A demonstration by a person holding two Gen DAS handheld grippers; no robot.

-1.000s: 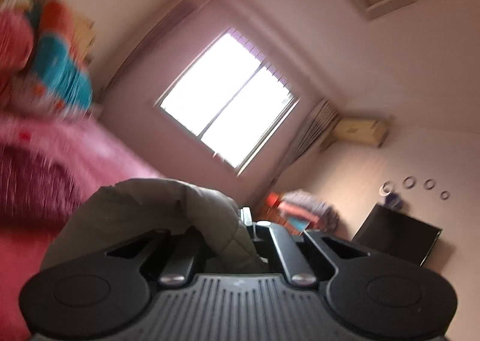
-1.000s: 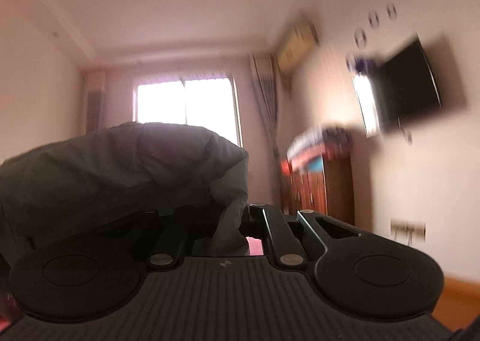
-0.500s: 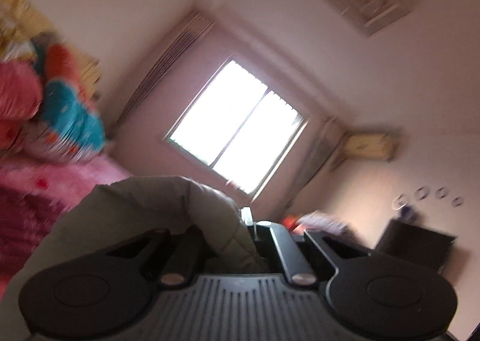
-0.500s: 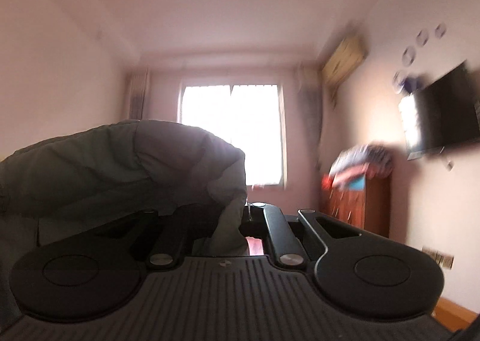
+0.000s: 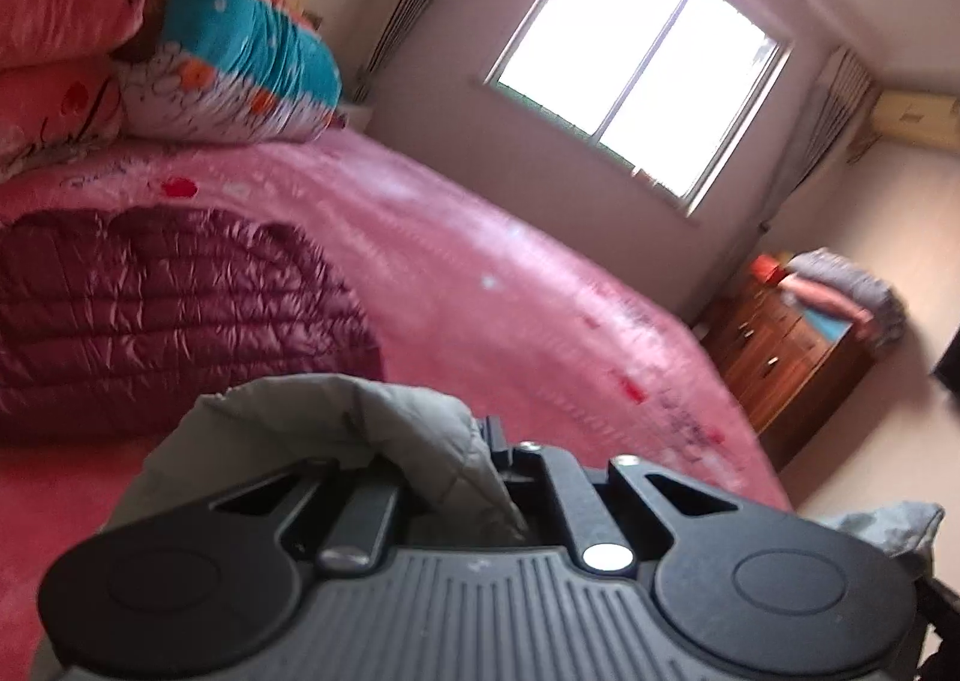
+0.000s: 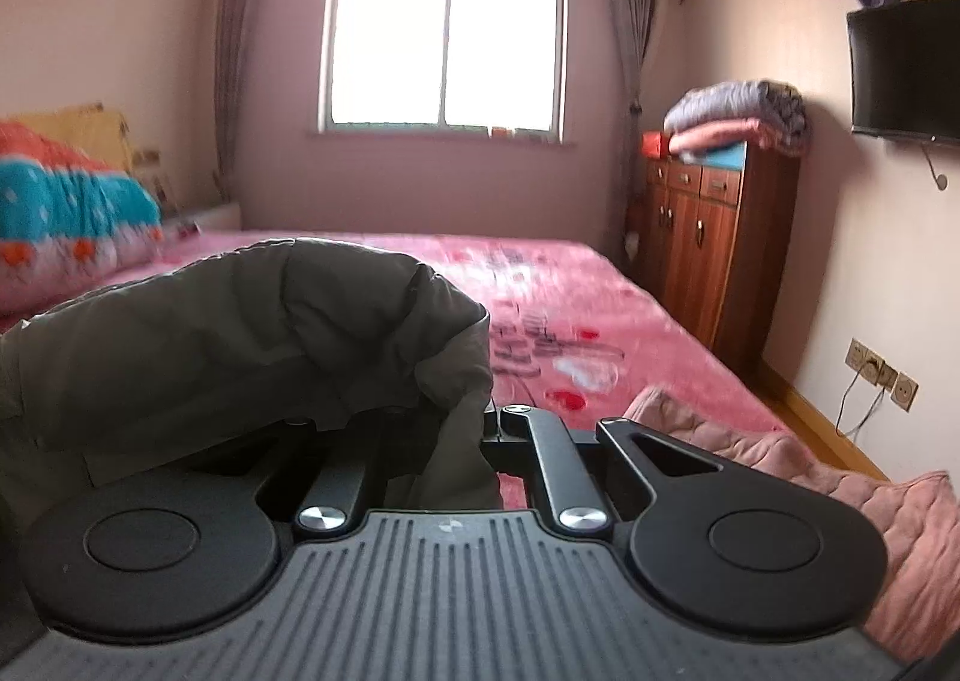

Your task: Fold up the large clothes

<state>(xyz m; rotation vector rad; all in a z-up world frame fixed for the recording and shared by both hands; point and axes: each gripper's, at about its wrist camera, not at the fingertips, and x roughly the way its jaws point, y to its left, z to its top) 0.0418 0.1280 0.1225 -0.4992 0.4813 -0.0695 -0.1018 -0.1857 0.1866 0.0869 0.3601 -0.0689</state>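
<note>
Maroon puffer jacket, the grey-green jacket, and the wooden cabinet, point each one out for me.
maroon puffer jacket (image 5: 150,309): left wrist view, middle of its quilted surface.
grey-green jacket (image 6: 240,333): right wrist view, bunched fabric above the fingers.
wooden cabinet (image 6: 714,243): right wrist view, door front.

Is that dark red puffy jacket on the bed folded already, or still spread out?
Folded, it seems: the maroon quilted jacket lies on the pink bedspread as one compact rounded bundle, no sleeves trailing out. Its left part is cut off.

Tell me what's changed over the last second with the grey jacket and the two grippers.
Both views have tipped down from ceiling and wall to the pink bed, so both grippers have swung downward, carrying the grey jacket toward it. Nothing was taken or let go: the left gripper and right gripper stay shut on the jacket. The maroon jacket now shows on the bed.
</note>
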